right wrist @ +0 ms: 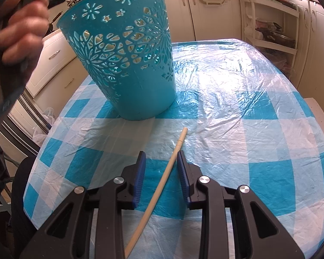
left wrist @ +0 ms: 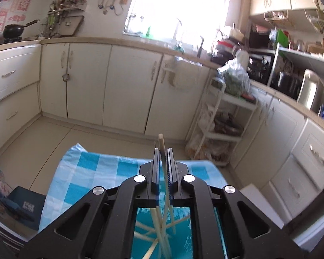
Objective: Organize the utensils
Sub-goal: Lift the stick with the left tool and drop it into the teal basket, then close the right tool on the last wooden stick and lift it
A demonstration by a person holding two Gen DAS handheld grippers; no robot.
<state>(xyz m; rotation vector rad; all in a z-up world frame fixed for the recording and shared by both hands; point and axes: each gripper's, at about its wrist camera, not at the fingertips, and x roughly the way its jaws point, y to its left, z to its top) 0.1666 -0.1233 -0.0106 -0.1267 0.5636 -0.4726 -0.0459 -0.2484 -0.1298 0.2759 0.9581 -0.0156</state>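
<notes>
My left gripper (left wrist: 163,150) is shut on a pale wooden chopstick (left wrist: 161,142) that stands nearly upright between its pads. It hangs over the teal cut-out basket (left wrist: 184,237), where several chopsticks (left wrist: 156,231) lean together. In the right wrist view the same basket (right wrist: 129,64) stands on the far left of the table, with a hand (right wrist: 21,32) holding the left gripper above its rim. My right gripper (right wrist: 161,153) is open, low over the table. Another chopstick (right wrist: 181,139) lies flat between its fingers, close to the right pad.
A blue and white checked plastic cloth (right wrist: 248,108) covers the table. A white tiered rack (left wrist: 222,125) with bags stands beyond the table's far edge. Cream cabinets (left wrist: 86,82) run along the walls. A dark box (left wrist: 28,202) sits low on the left.
</notes>
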